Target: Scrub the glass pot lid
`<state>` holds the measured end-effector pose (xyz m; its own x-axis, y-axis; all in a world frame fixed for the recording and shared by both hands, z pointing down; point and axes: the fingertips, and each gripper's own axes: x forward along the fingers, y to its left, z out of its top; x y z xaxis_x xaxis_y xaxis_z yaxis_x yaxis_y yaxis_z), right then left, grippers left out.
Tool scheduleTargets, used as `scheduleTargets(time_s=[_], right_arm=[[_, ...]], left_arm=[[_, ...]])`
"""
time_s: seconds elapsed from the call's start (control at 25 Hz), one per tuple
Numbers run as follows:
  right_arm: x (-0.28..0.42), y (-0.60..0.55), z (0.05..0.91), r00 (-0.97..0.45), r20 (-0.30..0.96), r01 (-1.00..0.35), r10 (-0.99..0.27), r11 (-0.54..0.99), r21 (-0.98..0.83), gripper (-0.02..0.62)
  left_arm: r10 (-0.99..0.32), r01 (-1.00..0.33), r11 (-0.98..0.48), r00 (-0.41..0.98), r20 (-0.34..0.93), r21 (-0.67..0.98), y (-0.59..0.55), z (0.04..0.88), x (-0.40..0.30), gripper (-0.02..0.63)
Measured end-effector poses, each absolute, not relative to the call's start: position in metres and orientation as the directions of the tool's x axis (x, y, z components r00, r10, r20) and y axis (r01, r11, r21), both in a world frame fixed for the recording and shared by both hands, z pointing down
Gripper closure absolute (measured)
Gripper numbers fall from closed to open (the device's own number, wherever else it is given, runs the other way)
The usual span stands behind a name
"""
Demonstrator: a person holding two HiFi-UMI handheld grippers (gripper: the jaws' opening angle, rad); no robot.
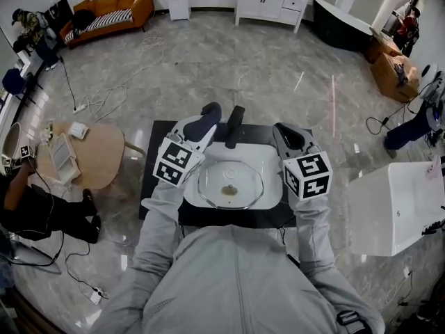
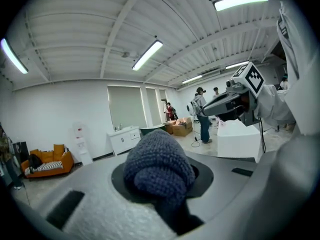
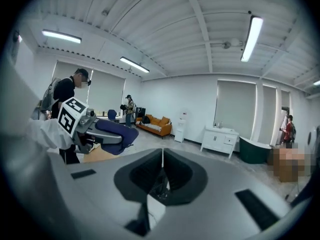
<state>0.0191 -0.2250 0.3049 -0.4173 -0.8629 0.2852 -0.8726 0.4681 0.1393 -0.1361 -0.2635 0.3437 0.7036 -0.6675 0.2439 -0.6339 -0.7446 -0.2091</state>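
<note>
Currently the glass pot lid [image 1: 231,184] lies flat inside a white basin [image 1: 272,160], which sits on a black table top [image 1: 161,128] directly in front of the person. The lid is clear, so the white of the basin shows through it. Its rim shows only as a thin grey line, and this outline looks a little angular rather than perfectly round. At the middle there is a small brownish spot; I cannot tell if it is the knob or some dirt.

Neither gripper touches the lid. The left gripper [image 1: 203,124] is over the far left side of the basin. Its jaws are clamped on a dark blue knitted cloth [image 2: 159,165], which bulges out in front of them like a soft ball. The right gripper [image 1: 286,133] is over the far right side of the basin. In the right gripper view its two jaws are pressed together with only a thin seam between them, and they hold nothing. Both gripper views look across the room and not down at the lid.

Between the two grippers, at the back edge of the basin, stands a black faucet [image 1: 235,125]. An orange sofa [image 1: 110,11] and a white cabinet [image 1: 272,3] stand along the far wall, well apart from the table.
</note>
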Motion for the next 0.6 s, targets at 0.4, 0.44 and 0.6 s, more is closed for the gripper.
scheduleTargets(time_s=[0.4, 0.44, 0.6], right_arm=[[0.006, -0.234, 0.233, -0.439, 0.166, -0.848, -0.883, 0.468, 0.249, 0.565], [0.006, -0.235, 0.226, -0.439, 0.156, -0.848, -0.885, 0.465, 0.254, 0.565], [0.001, -0.234, 0.214, -0.445, 0.136, -0.843, -0.885, 0.466, 0.269, 0.565]], left_arm=[[-0.733, -0.676, -0.664, 0.674, 0.096, -0.319, -0.262, 0.255, -0.152, 0.522], [-0.731, -0.673, -0.663, 0.677, 0.090, -0.328, -0.260, 0.250, -0.152, 0.522], [-0.725, -0.668, -0.662, 0.686, 0.063, -0.341, -0.253, 0.231, -0.154, 0.523]])
